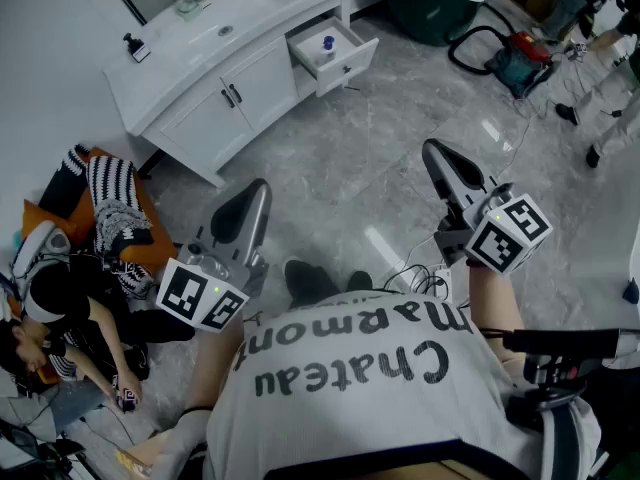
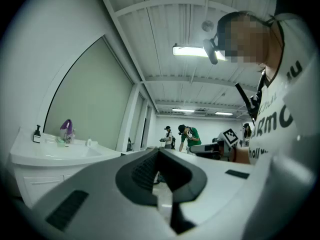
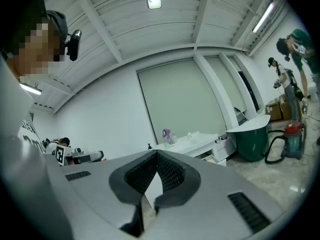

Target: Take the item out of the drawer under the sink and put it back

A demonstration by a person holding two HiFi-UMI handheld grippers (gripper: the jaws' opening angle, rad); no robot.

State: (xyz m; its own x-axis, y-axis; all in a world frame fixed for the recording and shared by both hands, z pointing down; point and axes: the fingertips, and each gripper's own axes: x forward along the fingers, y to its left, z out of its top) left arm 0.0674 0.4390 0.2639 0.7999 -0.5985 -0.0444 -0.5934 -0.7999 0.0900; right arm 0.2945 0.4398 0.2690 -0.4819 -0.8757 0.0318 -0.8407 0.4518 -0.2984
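The white sink cabinet stands far ahead at the upper left. Its right-hand drawer is pulled out, and a small blue-topped item stands inside. My left gripper and right gripper are held level over the floor, well short of the cabinet. Both are shut with nothing between the fingers. In the left gripper view the left gripper points past the sink. In the right gripper view the right gripper points toward the cabinet.
A dark green tub stands right of the cabinet, with a vacuum cleaner and its hose beside it. A person sits on the floor at the left by an orange cushion. Cables lie near my feet. Other people stand at the far right.
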